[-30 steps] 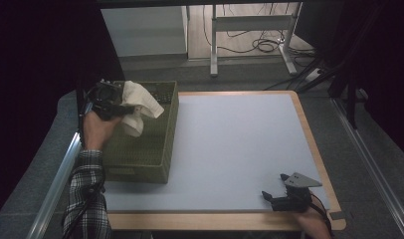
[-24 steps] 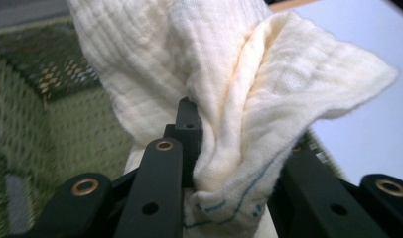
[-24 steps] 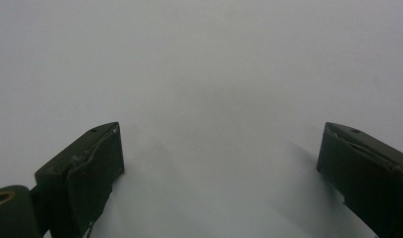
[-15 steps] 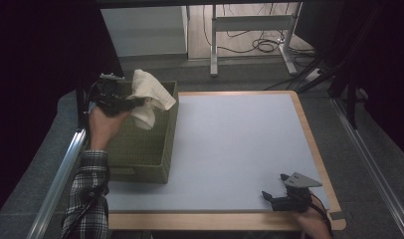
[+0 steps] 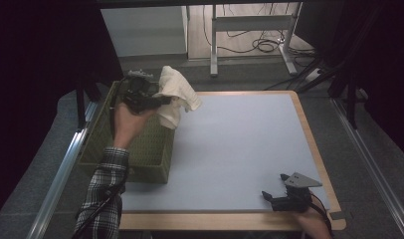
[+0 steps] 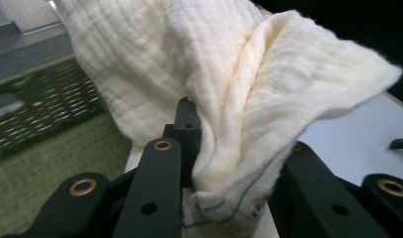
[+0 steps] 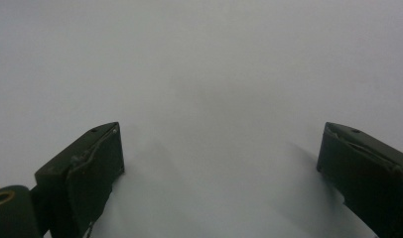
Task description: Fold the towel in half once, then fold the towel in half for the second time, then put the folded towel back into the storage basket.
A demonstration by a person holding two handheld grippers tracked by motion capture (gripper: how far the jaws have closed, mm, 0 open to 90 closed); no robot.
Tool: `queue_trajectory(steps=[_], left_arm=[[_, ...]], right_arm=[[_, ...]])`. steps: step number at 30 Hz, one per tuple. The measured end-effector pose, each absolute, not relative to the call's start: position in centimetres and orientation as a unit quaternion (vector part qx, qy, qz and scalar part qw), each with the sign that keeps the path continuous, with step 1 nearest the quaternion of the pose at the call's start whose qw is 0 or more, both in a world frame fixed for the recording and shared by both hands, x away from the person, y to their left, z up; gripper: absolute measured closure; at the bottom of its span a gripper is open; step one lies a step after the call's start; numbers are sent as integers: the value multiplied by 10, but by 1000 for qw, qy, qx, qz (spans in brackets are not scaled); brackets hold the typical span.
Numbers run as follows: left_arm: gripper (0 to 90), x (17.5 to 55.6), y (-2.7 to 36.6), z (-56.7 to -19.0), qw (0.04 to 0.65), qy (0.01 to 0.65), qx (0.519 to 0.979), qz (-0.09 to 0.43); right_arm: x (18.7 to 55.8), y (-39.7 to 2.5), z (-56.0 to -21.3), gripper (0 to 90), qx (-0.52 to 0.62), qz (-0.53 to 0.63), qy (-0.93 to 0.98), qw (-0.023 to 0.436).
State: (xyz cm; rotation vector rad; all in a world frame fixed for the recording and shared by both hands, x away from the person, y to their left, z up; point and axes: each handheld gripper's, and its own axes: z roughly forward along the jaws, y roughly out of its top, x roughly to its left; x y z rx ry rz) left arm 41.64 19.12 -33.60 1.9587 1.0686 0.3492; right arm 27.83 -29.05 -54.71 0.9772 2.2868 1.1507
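A cream cloth (image 5: 175, 94) hangs in the air over the far right corner of the green woven basket (image 5: 140, 149), with my left gripper (image 5: 157, 101) shut on it. In the left gripper view the cloth (image 6: 229, 89) is bunched between the black jaws and drapes over them. My right gripper (image 5: 272, 196) rests low at the table's near right edge, jaws wide apart with nothing between them. Its fingers (image 7: 90, 168) frame bare grey table surface (image 7: 214, 74).
The grey table top (image 5: 240, 144) has a wooden rim (image 5: 314, 144). The basket stands along its left side. A metal rail (image 5: 60, 174) runs beside the table on the left. Desk legs and cables (image 5: 250, 45) lie on the floor beyond.
My left gripper has lifted the cloth up out of the basket and carried it rightward, toward the table. The right gripper has stayed still.
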Motion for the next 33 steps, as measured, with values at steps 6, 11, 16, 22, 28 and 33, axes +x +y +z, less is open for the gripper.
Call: queue_trajectory(steps=[6,11,16,22,28,33], left_arm=[[738,419,163,-341,436,406,793,127],[736,421,137,-349,441,386,802,113],[735,422,113,-359,441,374,809,106],[733,422,90,-373,442,364,815,95],[728,419,71,-388,442,355,820,84],[723,416,60,-401,442,351,822,81]], right_arm=[[278,-291,-547,43,350,411,818,199],[278,-291,-547,43,350,412,818,198],[278,-291,-547,43,350,412,818,198],[278,-291,-547,43,350,412,818,198],[278,-291,-547,43,350,412,818,198],[278,-291,-547,43,350,412,818,197]])
